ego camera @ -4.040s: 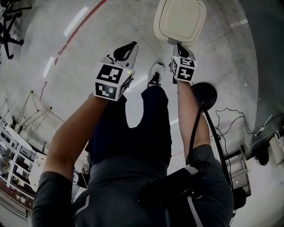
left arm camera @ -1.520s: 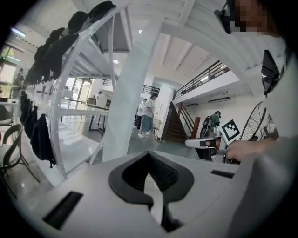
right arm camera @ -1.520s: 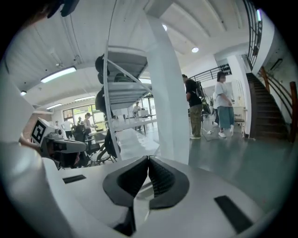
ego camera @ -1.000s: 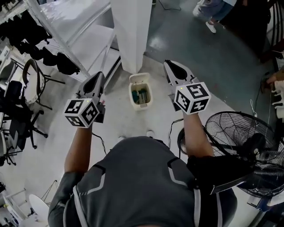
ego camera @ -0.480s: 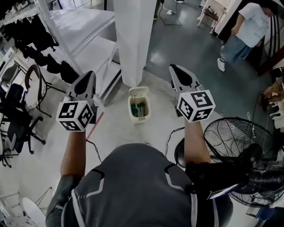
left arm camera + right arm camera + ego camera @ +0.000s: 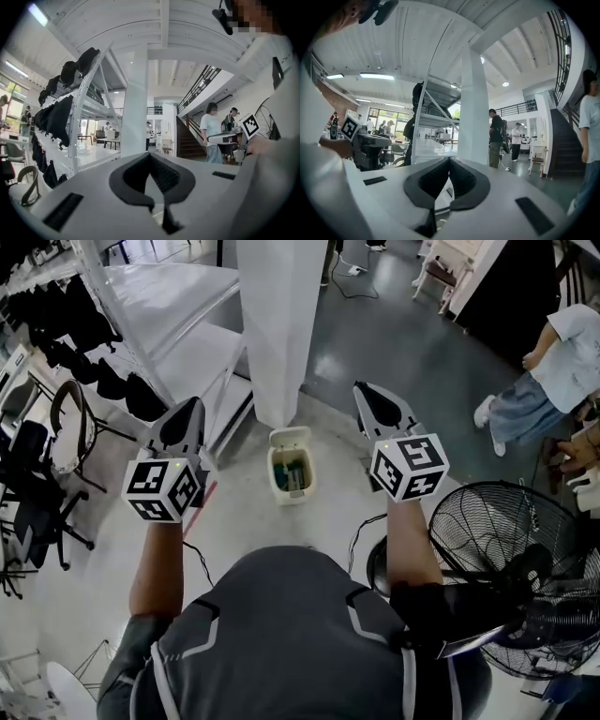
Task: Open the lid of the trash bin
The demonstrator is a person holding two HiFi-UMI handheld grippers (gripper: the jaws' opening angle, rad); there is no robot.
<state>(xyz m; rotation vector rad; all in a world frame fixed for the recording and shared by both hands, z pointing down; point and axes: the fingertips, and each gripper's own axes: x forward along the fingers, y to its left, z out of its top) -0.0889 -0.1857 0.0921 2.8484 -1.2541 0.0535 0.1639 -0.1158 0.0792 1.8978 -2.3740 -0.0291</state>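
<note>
The trash bin (image 6: 291, 472) is a small cream box on the floor at the foot of a white pillar. Its lid (image 6: 290, 437) stands up at the back, and green and dark contents show inside. My left gripper (image 6: 187, 411) is held up to the bin's left, well above it, its jaws shut on nothing. The right gripper (image 6: 363, 393) hangs to the bin's right at about the same height, also shut and empty. In the left gripper view the jaws (image 6: 150, 155) meet at their tips. The right gripper view shows the same closed tips (image 6: 449, 160). Neither gripper touches the bin.
The white pillar (image 6: 279, 324) rises just behind the bin. A white rack (image 6: 178, 310) with black gear stands to the left, with office chairs (image 6: 56, 460) beyond it. A black floor fan (image 6: 511, 549) is close at my right. A person (image 6: 553, 371) walks at far right.
Four seconds ago the lid lay shut with my right gripper beside it; now it stands up and both grippers are raised away. In the last second only the passer-by moved.
</note>
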